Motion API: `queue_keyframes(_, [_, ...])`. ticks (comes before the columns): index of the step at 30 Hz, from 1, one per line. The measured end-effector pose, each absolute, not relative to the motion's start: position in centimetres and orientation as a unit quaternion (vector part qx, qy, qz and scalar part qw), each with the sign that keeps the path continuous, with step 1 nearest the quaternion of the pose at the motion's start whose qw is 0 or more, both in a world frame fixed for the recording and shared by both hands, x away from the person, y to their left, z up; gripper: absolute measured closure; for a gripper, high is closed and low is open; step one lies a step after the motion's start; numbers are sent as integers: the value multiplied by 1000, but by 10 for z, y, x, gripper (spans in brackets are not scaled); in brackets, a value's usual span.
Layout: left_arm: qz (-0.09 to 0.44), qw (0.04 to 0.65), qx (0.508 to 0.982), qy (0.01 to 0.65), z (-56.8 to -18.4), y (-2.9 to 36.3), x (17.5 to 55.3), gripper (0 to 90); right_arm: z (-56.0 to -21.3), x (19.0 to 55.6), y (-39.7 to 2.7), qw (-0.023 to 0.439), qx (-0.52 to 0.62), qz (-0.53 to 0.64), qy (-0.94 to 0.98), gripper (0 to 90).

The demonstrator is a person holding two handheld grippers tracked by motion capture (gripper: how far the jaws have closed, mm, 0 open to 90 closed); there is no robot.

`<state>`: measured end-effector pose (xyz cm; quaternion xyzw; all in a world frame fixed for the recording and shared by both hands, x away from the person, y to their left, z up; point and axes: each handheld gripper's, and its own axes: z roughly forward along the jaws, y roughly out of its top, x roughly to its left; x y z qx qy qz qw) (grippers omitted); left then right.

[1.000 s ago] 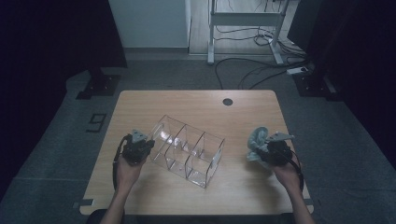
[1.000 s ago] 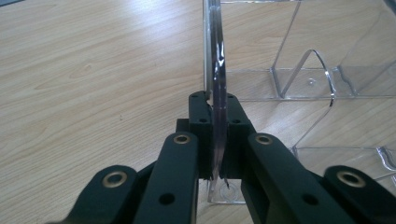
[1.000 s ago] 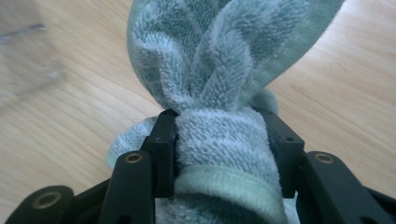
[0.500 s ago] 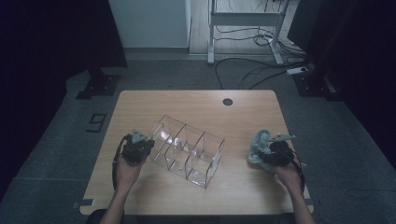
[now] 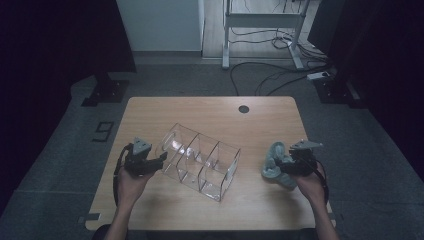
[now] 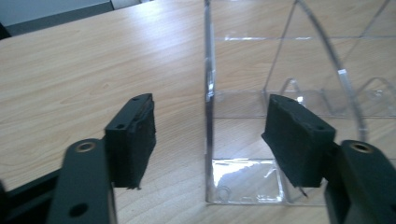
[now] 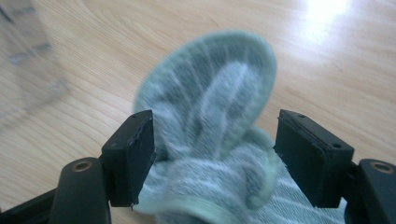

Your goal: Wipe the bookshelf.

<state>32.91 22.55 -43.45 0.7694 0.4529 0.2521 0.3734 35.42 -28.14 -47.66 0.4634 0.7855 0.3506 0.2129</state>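
Right gripper (image 5: pixel 283 165): near right part of the wooden table (image 5: pixel 210 107), held in the person's right hand (image 5: pixel 310 187). Jaws set wide and just been opening; the rolled grey-green striped sock (image 7: pixel 219 126) sits between them, and the right gripper view shows a gap at the right pad (image 7: pixel 310 156), while the left pad (image 7: pixel 133 154) stands at the fabric, contact not certain. Judged as released or about to be.

Left gripper (image 5: pixel 159 159): near left part of the table, in the left hand (image 5: pixel 131 186). Jaws moderately wide, also just been opening. They straddle the left end wall (image 6: pixel 208 116) of the clear acrylic three-compartment organiser (image 5: pixel 200 160); neither pad (image 6: pixel 299 135) presses on it.

Sock: on the table top, just right of the organiser's right end, apart from it.

Organiser: middle of the table, long axis running from far left to near right, so its right-hand compartment (image 5: pixel 220 170) lies nearest the sock.

Governing relation: the organiser lies to the left of the sock and of the right gripper; the right hand is by far the nearer to the sock, the left hand is at the opposite end of the organiser. Any move of the sock into a compartment would, by judgement, run leftward from the right gripper.
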Motion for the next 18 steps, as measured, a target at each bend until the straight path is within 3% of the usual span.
queue_keyframes(12, [227, 400, 794, 397, -417, 205, 306, 379, -456, 345, -247, 189, 401, 396, 804, 276])
queue_keyframes(18, [209, 392, 811, 381, -427, 188, 306, 462, -454, 343, -225, 173, 371, 402, 819, 270])
